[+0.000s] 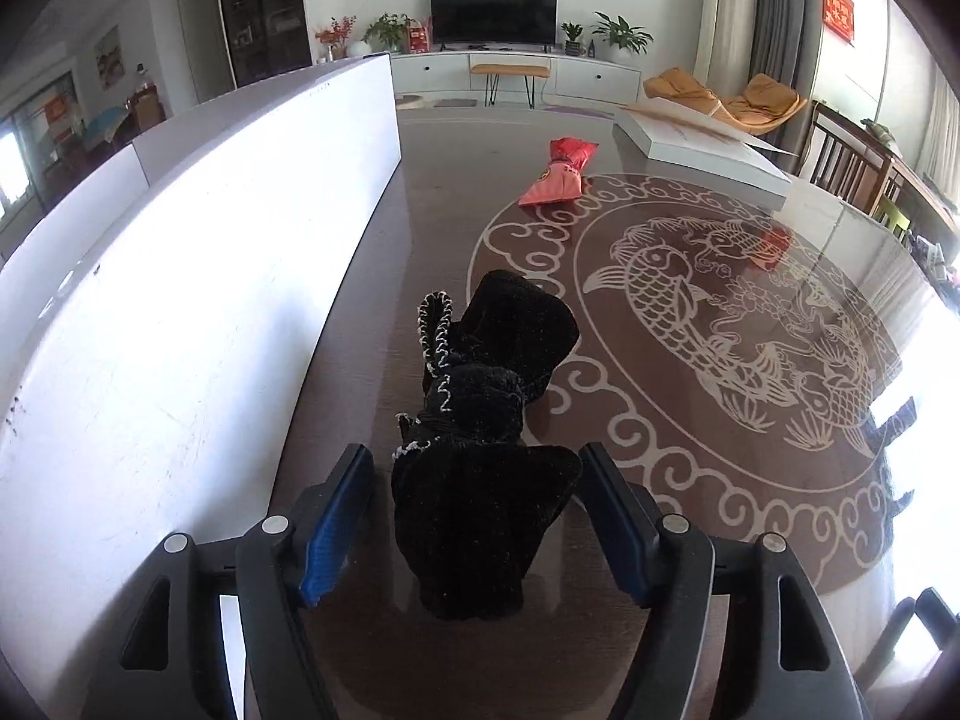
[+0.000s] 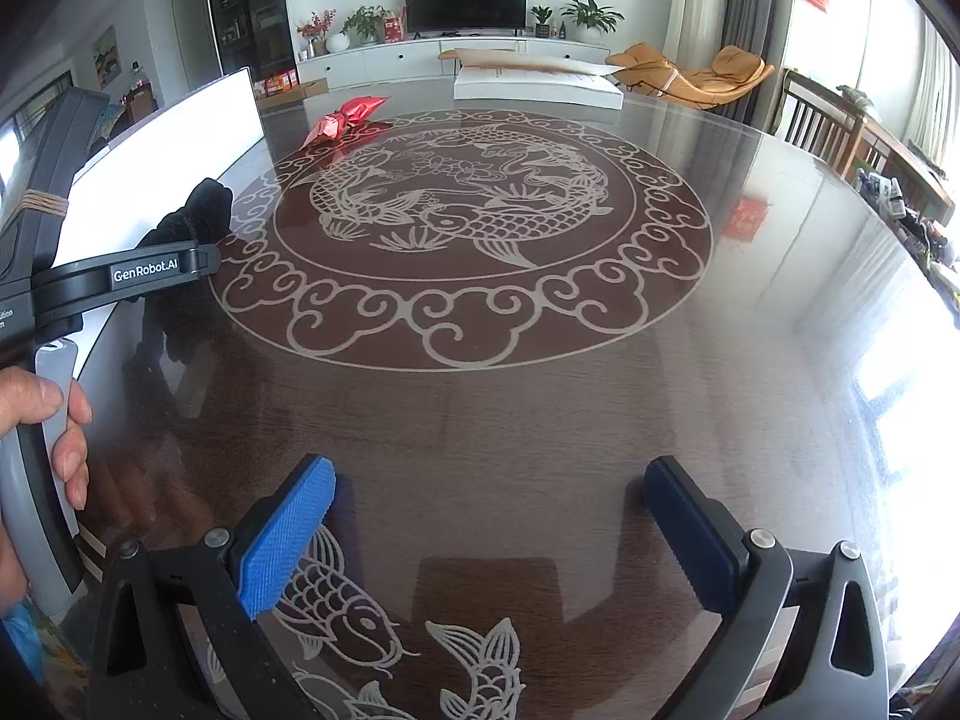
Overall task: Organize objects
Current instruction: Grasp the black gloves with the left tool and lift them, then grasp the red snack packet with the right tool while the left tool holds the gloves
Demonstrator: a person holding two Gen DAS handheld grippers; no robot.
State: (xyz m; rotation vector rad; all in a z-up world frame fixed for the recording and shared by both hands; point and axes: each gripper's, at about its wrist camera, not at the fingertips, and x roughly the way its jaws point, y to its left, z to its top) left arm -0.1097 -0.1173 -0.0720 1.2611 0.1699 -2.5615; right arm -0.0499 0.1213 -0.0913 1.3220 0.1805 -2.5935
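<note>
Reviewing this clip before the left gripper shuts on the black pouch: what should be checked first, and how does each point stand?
1. Left gripper open: ok.
2. Black pouch between its fingers: ok.
3. Fingers clear of the white box: ok, left finger close beside it.
4. Pouch lying flat on the table: ok.
5. Right gripper open, empty, out of the way: ok.
6. Red pouch clear of the grasp: ok.

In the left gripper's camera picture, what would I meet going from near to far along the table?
Left gripper with its jaws open → black velvet pouch lying between them → red pouch → flat white box at the far edge of the table.
</note>
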